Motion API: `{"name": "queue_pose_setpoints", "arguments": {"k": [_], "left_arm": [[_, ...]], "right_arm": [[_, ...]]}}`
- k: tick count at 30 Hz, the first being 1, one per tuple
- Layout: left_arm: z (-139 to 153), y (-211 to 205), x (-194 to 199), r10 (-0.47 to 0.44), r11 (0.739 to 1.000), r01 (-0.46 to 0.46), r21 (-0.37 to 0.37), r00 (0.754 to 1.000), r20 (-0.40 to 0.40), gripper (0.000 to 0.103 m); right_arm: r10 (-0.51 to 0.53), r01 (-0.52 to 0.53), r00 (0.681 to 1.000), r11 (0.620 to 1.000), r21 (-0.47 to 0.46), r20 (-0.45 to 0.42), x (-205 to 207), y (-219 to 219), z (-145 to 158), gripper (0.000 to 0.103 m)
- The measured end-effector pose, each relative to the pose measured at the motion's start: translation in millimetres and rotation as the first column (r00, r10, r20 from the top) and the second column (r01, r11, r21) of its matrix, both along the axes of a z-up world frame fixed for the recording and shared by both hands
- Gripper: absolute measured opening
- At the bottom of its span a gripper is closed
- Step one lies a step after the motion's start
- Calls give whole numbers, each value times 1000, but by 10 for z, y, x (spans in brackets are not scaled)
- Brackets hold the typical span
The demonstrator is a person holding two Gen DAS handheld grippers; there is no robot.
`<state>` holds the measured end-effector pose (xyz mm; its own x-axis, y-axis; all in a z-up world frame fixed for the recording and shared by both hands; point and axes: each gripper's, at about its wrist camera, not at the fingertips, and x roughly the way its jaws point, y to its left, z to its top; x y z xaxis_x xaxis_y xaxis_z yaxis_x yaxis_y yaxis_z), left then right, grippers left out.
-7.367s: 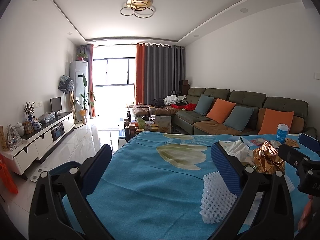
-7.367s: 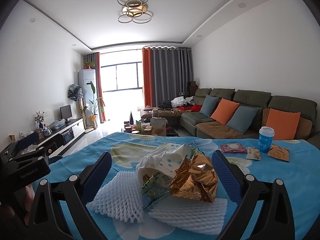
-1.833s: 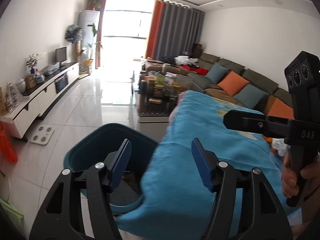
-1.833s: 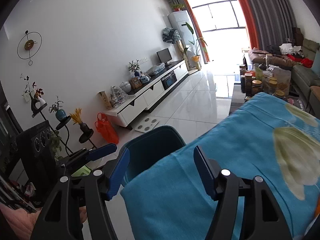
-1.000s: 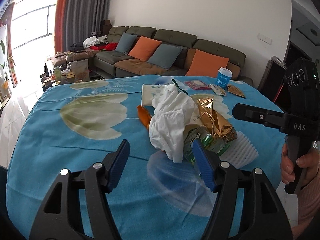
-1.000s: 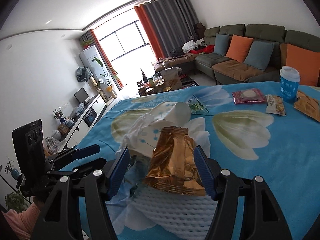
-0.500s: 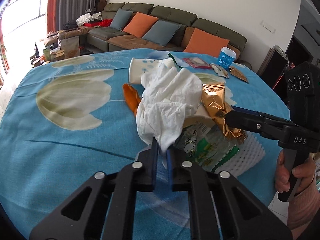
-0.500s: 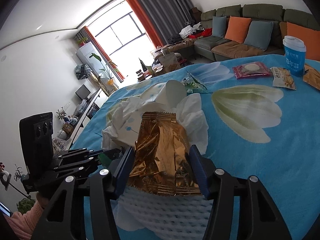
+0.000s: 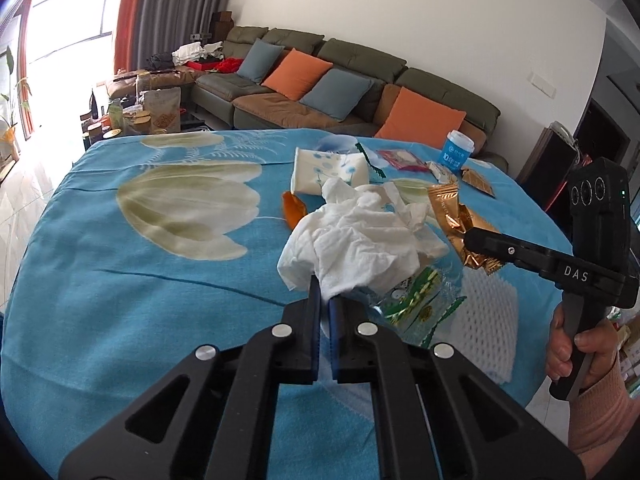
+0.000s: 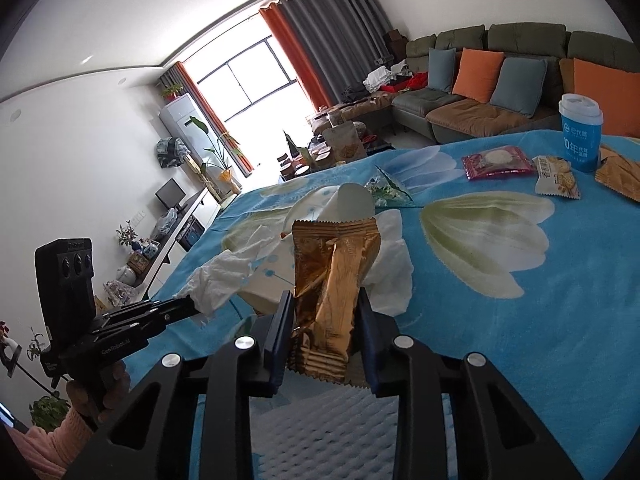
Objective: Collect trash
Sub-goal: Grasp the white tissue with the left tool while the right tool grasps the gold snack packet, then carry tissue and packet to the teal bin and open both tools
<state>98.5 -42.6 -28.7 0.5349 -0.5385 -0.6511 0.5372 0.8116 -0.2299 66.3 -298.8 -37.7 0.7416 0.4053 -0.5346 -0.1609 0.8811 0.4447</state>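
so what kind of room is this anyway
Most likely a home living room. A long green sofa with orange and blue cushions lines the wall, a TV cabinet runs along the opposite side, and floor-length curtains frame a big window.

Quick count of what's on the tabletop [image 9: 100,280]: one crumpled white tissue [image 9: 360,240], one gold wrapper [image 10: 332,280], one green-and-clear wrapper [image 9: 416,300], one white foam net [image 9: 488,320], one blue paper cup [image 10: 580,136], one pink snack packet [image 10: 498,162], one cracker packet [image 10: 556,176]. Two tools: left [image 9: 324,296], right [image 10: 326,308].
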Motion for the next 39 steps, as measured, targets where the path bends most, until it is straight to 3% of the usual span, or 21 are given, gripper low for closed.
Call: {"name": "queue_pose_setpoints", "arguments": {"k": [11, 24, 32, 39], "left_arm": [[201, 519, -262, 84, 995, -82, -54, 995, 51, 4], [213, 1192, -641, 226, 973, -221, -64, 972, 71, 4], [227, 1685, -769, 350, 936, -346, -63, 934, 75, 4], [234, 2121, -853, 459, 888, -456, -56, 885, 79, 4]], "right_arm": [[121, -114, 986, 991, -65, 112, -116, 412, 297, 29], [381, -370, 918, 923, -109, 108, 41, 1482, 357, 29], [514, -504, 853, 856, -116, 85, 168, 2124, 371, 29], [603, -593, 795, 796, -124, 65, 275, 2632, 378, 29]]}}
